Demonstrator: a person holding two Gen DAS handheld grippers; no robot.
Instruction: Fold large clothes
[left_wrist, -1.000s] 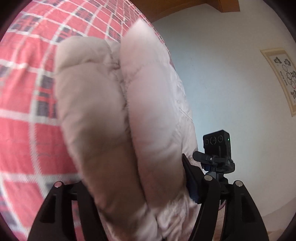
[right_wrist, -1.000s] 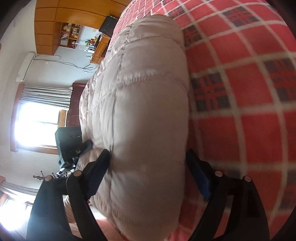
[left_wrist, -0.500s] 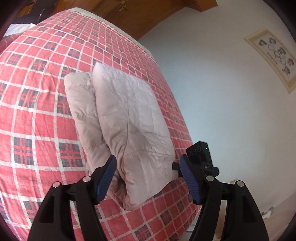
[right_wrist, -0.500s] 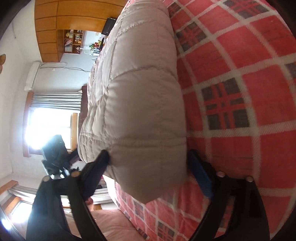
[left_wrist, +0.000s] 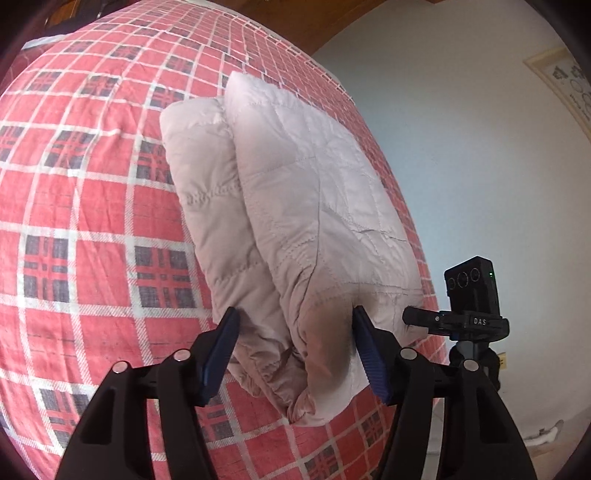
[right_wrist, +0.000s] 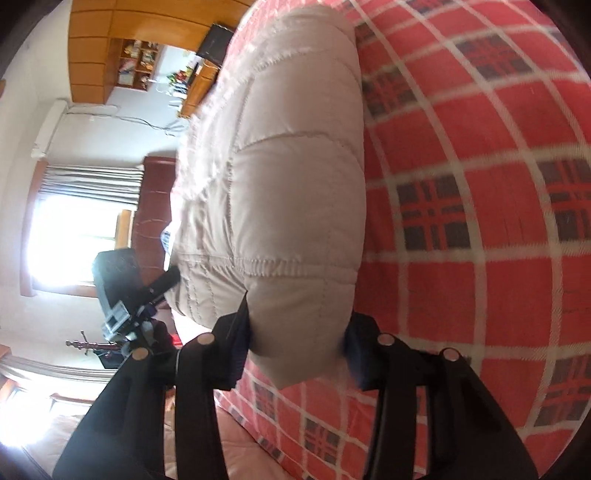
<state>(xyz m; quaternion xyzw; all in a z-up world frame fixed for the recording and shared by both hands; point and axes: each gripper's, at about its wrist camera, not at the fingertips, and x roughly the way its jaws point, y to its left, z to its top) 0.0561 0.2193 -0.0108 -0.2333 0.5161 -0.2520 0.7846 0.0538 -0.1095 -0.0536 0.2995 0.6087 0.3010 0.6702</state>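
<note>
Left wrist view gave us the pale beige quilted puffer coat (left_wrist: 295, 206), folded into a thick two-layer bundle, lying on the red plaid bed cover w/ white and dark grid lines (left_wrist: 74, 221). Its near end, w/ a gathered elastic hem, hung between the blue pads of our left gripper (left_wrist: 295, 350). Jaws were spread wide, about the bundle's width; the right pad sat against the fabric, but we couldn't tell whether the left pad touched or whether anything was really pinched. The coat ran away from us toward the far edge of the bed, close to the side that faces the pale wall (left_wrist: 461, 147).

Right wrist view showed the same coat (right_wrist: 288, 184) from its other end, frame blurred. Our right gripper (right_wrist: 295, 343) straddled the rounded corner of the bundle, both black fingers pressed into the padding so the fabric bulged between them: jaws part-way open, closed down on the coat. Bundle lay on the plaid cover (right_wrist: 480, 221), which filled the right side of that view.

Beyond the bed, a small black camera on a tripod (left_wrist: 471, 295) stood beside the bed's edge, also seen in the right view (right_wrist: 118, 284). A framed picture (left_wrist: 565, 85) hung on the wall. Further off we saw a bright curtained window (right_wrist: 74, 229) and wooden cabinets w/ shelves (right_wrist: 110, 48).
</note>
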